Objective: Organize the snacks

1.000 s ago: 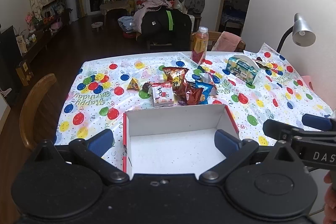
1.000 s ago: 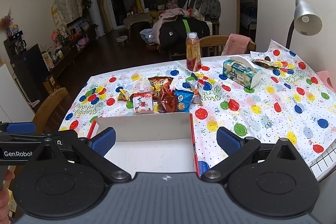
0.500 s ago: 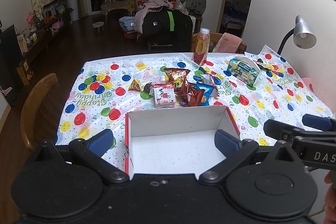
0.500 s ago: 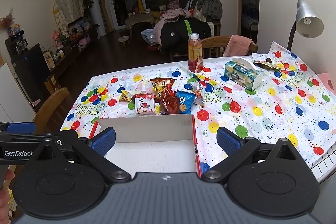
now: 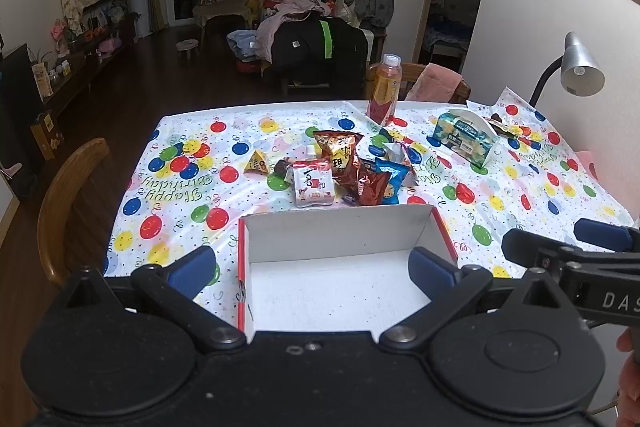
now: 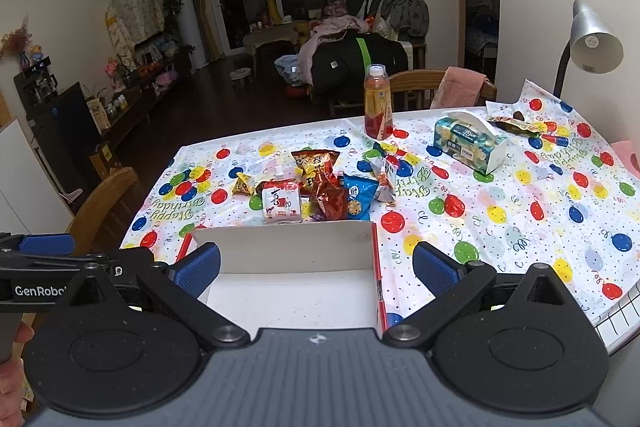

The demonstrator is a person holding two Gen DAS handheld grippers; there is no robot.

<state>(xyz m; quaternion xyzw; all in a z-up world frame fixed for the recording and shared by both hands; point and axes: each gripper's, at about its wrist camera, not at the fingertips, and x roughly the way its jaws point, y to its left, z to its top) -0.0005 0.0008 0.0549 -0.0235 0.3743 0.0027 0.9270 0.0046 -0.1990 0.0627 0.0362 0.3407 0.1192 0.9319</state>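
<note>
An empty white box with red edges lies at the near table edge. Just beyond it sits a pile of snack packets: a white pouch, an orange bag, a dark red bag, a blue cookie pack and a yellow triangular packet. My left gripper hovers open over the box. My right gripper is open too, above the box's right side. Neither holds anything.
A balloon-print cloth covers the table. A drink bottle stands at the far edge, a tissue box to the right, a lamp at the wall. A wooden chair is on the left.
Both views have shifted only slightly; the snacks and box stay put and both grippers remain open.
</note>
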